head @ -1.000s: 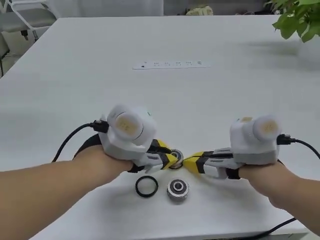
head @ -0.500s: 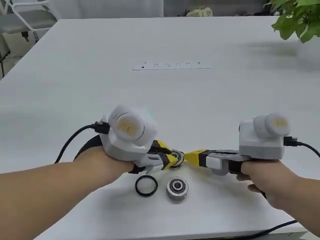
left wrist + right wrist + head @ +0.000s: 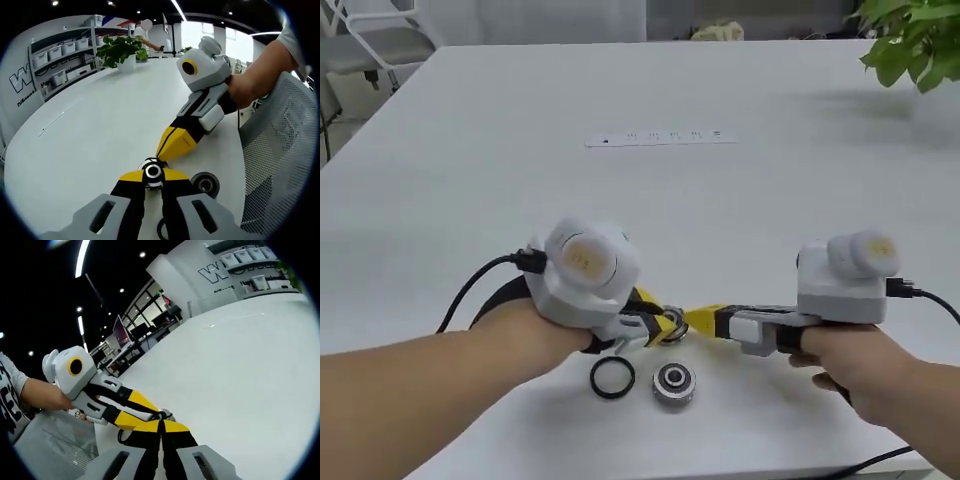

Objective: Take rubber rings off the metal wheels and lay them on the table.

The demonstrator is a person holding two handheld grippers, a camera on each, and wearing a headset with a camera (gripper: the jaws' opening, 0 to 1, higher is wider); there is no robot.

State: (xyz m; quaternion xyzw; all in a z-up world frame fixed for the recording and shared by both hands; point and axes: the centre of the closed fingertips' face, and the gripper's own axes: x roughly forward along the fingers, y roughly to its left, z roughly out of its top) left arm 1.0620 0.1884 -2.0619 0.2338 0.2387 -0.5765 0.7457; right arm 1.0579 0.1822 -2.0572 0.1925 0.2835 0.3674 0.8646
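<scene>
One rubber ring [image 3: 594, 376] is already off. It lies flat on the table [image 3: 650, 200], just beside the loose wheel [image 3: 674, 380], on its left in the head view. I cannot tell if the loose wheel has a ring on it.

Just behind the loose wheel, the left gripper [image 3: 660, 325] has its jaws closed tight on a second wheel [image 3: 152, 172] and holds it up off the table. The right gripper [image 3: 698, 320] comes in from the other side. Its jaws are pressed together, and the tip is right at the held wheel. I cannot tell if it has caught a ring there. So I think that ring is the job in hand now.

The table is big, white and smooth. A flat white power strip [image 3: 660, 138] lies well beyond the loose wheel. A green plant [image 3: 910, 40] is far off to the right. Shelves with boxes [image 3: 60, 70] stand by the wall.
</scene>
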